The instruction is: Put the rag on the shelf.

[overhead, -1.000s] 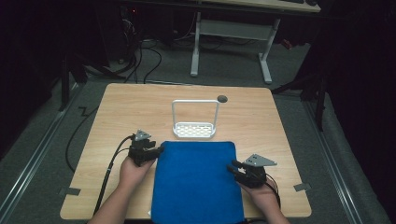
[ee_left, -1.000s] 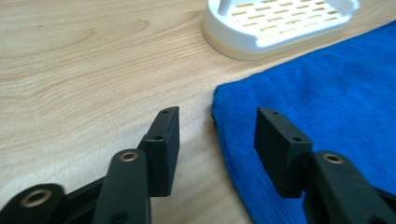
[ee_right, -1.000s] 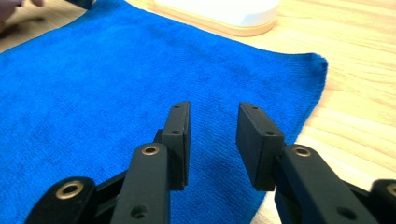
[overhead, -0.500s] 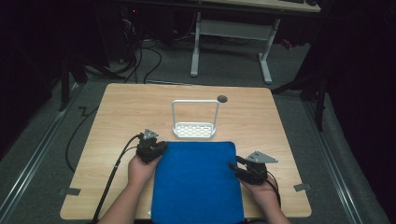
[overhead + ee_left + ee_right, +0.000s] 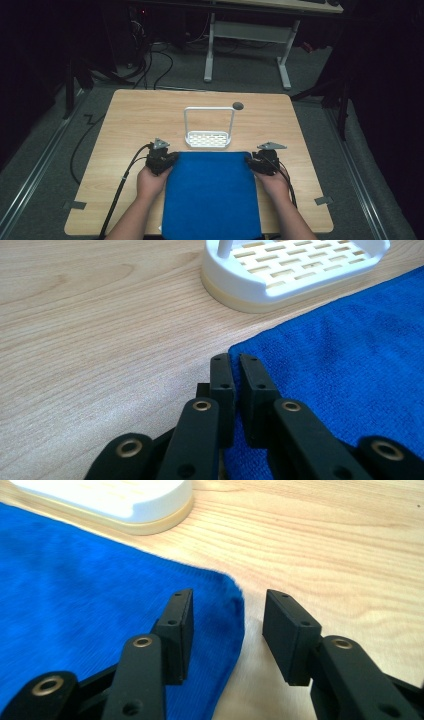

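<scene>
— Blue terry-cloth towel (image 5: 210, 195)?
— Lay flat on the pale wooden table (image 5: 125, 120), across the lower centre of the high view, and ran off the bottom edge. Stopped just short of the white slotted plastic rack with a tall hoop handle (image 5: 208, 139), at centre frame.

— Judged soft?
— Judged soft, limp and light, by the deep pile. Would probably have sagged and folded once lifted. Would hardly have slipped between flat pads. Not fragile at all.

— Where to take hold, then?
— At the two far corners, one to each side, so as to hang evenly and not bunch. Better the hem than the middle, with more to bite on there.

— And the left gripper (image 5: 236, 362)?
— Sat at the cloth's upper-left corner in the high view. Had closed to a thin slit right on that corner. Appeared to pinch the hem, though hard to confirm cloth inside the slit.

— And the right gripper (image 5: 227, 600)?
— Sat at the upper-right corner. Stood wide, one jaw over the pile and the other over bare wood, with the corner's edge in between. Gripped nothing.

— Any caution?
— Needed a low, level approach to catch a single layer of hem and not scrape the wood. Needed both corners secured before any lift, to keep from dragging the cloth askew into the rack.
</scene>
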### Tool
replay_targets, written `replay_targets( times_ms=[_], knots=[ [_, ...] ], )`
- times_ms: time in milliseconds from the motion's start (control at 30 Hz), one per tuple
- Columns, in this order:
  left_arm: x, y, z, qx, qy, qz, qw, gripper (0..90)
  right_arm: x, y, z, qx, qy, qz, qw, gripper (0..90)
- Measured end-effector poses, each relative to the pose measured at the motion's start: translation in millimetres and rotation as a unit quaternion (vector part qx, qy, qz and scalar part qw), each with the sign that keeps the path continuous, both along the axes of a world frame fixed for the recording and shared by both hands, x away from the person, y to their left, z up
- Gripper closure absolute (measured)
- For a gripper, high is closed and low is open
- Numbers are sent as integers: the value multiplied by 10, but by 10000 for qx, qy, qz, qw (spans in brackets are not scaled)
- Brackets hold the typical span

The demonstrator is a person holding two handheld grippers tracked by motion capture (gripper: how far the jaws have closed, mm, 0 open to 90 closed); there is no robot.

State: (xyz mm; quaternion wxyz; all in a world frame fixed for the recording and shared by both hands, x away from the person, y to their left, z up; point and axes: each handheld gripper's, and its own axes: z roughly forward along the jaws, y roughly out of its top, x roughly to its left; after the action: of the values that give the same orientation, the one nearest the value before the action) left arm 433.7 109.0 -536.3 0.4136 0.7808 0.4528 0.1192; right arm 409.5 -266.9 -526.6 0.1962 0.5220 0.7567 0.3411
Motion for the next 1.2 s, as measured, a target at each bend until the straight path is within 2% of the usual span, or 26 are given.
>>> replay_targets(
  times_ms=[33,67,133,200,300,367,467,533,600,633,700,733,767,800,867,933,1033,1067,1200],
  knots=[
    [1,2,0,-6,7,-4,10000,855,33,20,-12,-86,-29,-47,9999,616],
    [2,5,2,5,16,-13,10000,855,47,17,-10,-57,-13,-72,10000,638],
    [2,4,1,-2,11,-6,10000,855,45,21,-6,-83,0,-99,9999,741],
    [8,14,-1,-72,62,-65,9999,862,36,31,-1,-186,-9,-56,9998,800],
    [7,20,-3,-95,78,-88,9999,867,27,46,-5,-208,-35,24,9998,874],
    [5,21,-1,-90,79,-109,9999,868,22,50,-4,-209,-32,32,9998,879],
    [0,31,-3,-131,91,-147,9998,869,-8,46,-17,-69,-58,-14,10000,883],
    [-44,52,27,-223,19,-435,9988,869,-55,65,20,-23,-266,82,9996,884],
    [-62,65,35,-280,-16,-439,9986,869,-76,79,42,-33,-322,120,9994,885],
    [-113,102,58,-361,-89,-408,9985,869,-113,96,61,27,-426,193,9989,885],
    [-135,117,68,-386,-132,-380,9984,870,-142,114,66,79,-477,223,9986,885],
    [-184,143,95,-428,-232,-352,9982,870,-154,125,70,79,-508,249,9984,885],
    [-184,143,95,-428,-232,-352,9982,870,-154,125,70,79,-508,249,9984,885],
    [-225,162,127,-525,-347,-352,9974,870,-182,147,87,126,-585,288,9978,885],
    [-236,159,150,-489,-408,-349,9974,870,-196,155,94,151,-634,325,9973,885],
    [-277,159,226,-284,-569,-404,9972,870,-253,191,119,130,-731,368,9966,885],
    [-311,170,230,-351,-589,-440,9967,870,-294,196,149,166,-792,356,9961,885],
    [-346,169,227,-359,-688,-487,9958,870,-337,195,188,204,-855,345,9955,885],
    [-374,185,241,-507,-674,-441,9955,870,-406,195,261,179,-951,427,9944,885]
  ],
)
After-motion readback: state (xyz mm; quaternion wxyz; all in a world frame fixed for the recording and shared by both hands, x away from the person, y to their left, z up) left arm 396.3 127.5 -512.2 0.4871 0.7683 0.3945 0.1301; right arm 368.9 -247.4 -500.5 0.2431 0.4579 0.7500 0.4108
